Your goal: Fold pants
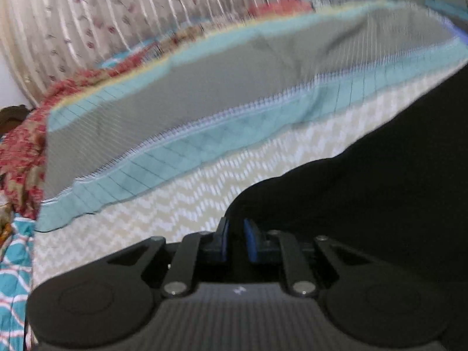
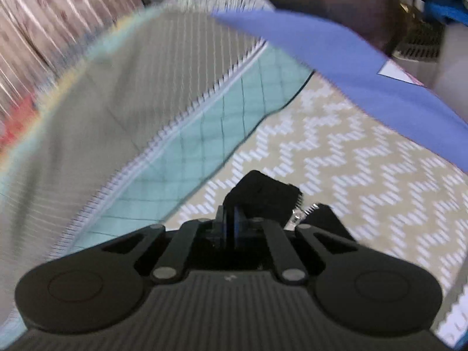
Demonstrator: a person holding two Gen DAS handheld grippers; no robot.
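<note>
- My left tongs [image 1: 235,238] are clenched on a fold of the black fabric pants [image 1: 380,190], which spread out to the right of them over the chevron mat.
- My right tongs [image 2: 231,219] are clenched too, pinching the zipper end of the same black pants [image 2: 263,191].
- The pants lie on a beige and white chevron-patterned woven mat [image 2: 365,175].
- Beyond the mat lies a grey quilted blanket with a teal checked border [image 1: 204,87].
- A pale floral pleated curtain [image 1: 87,23] hangs behind; a red patterned cloth [image 1: 26,146] sits at the left.
</note>
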